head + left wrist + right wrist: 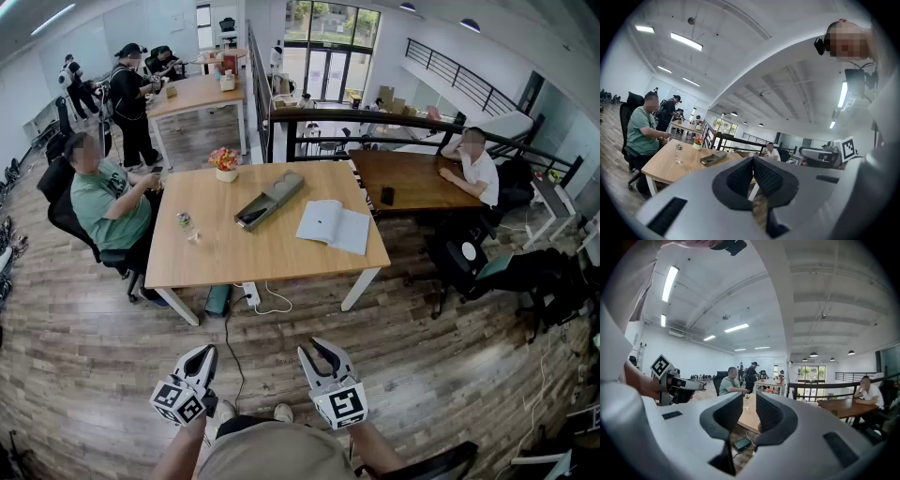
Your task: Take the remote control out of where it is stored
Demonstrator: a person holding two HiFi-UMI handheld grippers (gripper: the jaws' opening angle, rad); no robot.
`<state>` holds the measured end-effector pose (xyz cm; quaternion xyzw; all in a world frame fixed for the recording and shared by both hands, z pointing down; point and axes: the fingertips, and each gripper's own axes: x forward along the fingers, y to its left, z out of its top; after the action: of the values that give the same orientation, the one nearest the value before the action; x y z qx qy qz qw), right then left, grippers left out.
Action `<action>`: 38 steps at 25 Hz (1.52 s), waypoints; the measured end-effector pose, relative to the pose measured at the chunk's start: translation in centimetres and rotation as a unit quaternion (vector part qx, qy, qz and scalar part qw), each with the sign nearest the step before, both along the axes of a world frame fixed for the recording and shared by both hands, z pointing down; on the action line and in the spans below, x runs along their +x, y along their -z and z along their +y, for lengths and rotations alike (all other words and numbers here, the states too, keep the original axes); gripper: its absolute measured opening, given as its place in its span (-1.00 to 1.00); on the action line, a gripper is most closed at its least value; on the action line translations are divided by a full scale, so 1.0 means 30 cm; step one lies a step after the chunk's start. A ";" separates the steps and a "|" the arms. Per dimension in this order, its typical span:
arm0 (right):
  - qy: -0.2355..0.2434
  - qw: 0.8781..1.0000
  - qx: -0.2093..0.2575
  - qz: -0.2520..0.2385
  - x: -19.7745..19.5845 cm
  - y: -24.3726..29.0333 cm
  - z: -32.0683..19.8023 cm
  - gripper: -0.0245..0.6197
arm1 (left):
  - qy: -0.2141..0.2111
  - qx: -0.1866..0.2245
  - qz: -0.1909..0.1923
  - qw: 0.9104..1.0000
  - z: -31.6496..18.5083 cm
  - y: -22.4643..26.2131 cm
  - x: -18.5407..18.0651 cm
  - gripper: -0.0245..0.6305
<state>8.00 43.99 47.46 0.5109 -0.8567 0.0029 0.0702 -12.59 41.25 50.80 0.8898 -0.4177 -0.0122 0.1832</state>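
The left hand-held gripper [206, 353] is clenched empty; the right hand-held gripper [314, 349] slightly parted, empty.

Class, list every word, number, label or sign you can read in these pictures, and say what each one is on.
No text can be read anywhere.
Open booklet: print too small.
Label on bottle: too small.
Cubes on left hand-held gripper and right hand-held gripper: black-and-white square patterns, no letters.
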 end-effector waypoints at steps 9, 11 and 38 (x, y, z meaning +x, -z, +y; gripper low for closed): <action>0.003 1.000 0.008 -0.005 0.010 -0.012 -0.014 -0.63 | -0.006 0.002 0.002 1.000 -0.006 -0.010 0.018 -0.91; 0.009 1.000 0.005 -0.013 0.010 -0.008 -0.017 -0.63 | -0.008 0.002 0.004 1.000 -0.010 -0.013 0.023 -0.91; 0.061 0.997 -0.014 -0.040 -0.004 -0.076 -0.042 -0.60 | -0.009 -0.022 0.002 1.000 0.001 -0.074 0.068 -0.91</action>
<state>7.88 42.73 49.75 0.4565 -0.8881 0.0309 0.0428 -10.54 41.28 53.03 0.8895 -0.4091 -0.0032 0.2038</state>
